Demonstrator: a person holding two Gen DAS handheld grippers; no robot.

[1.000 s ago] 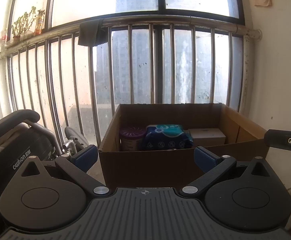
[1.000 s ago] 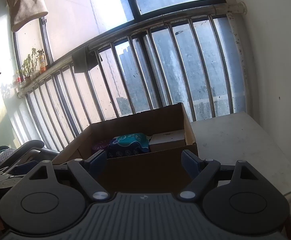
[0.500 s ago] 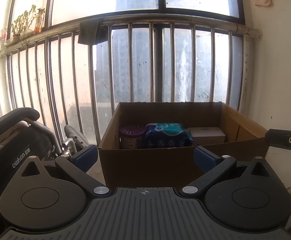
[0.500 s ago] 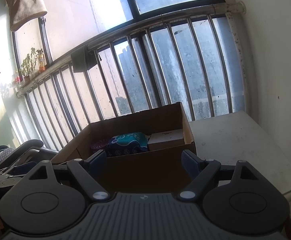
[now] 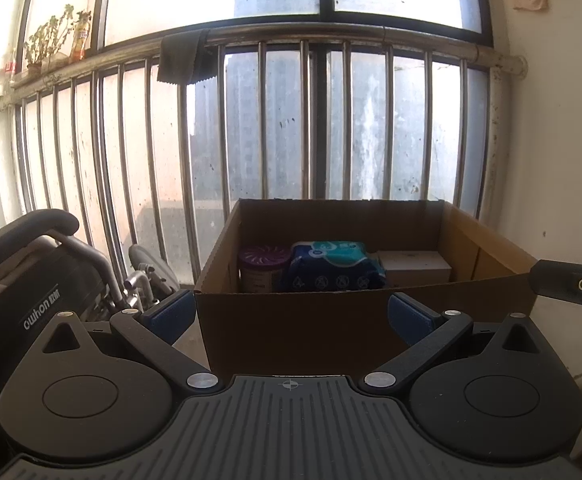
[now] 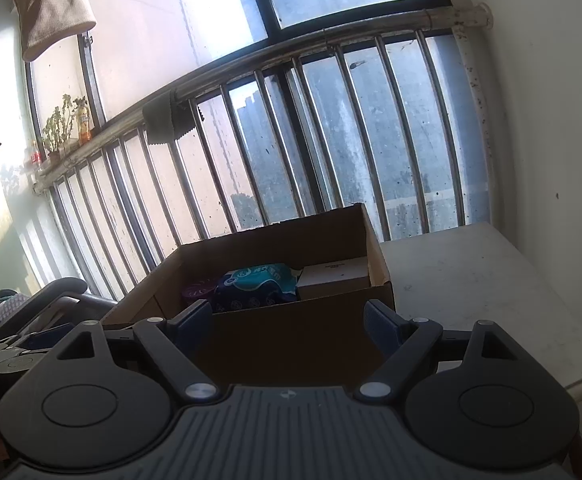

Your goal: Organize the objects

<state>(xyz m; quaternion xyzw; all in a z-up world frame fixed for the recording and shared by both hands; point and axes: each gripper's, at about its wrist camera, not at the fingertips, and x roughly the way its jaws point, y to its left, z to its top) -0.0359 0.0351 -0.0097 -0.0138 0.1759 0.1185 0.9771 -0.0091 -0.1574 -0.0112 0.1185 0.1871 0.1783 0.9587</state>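
Jaws of the left gripper (image 5: 289,312) are spread wide with nothing between them, and the right gripper (image 6: 289,322) is likewise released and empty; both are held short of the near wall of the cardboard box (image 5: 291,332), not touching it. The box is set on the white table (image 6: 487,292), toward its left edge, close against the window railing (image 5: 291,128). Three items are lined up along the box's far wall: a purple-lidded tub (image 5: 265,266) at the left corner, a blue wipes pack (image 5: 335,266) in the middle, touching the tub, and a white carton (image 5: 415,266) to the right. The pack is judged soft, light and slick-wrapped, best pinched across its short sides. The tub is judged rigid, possibly heavier, to be taken around its body below the lid. The carton is judged stiff, light, crushable, to be gripped across flat faces. Box walls are judged thin and flexible.
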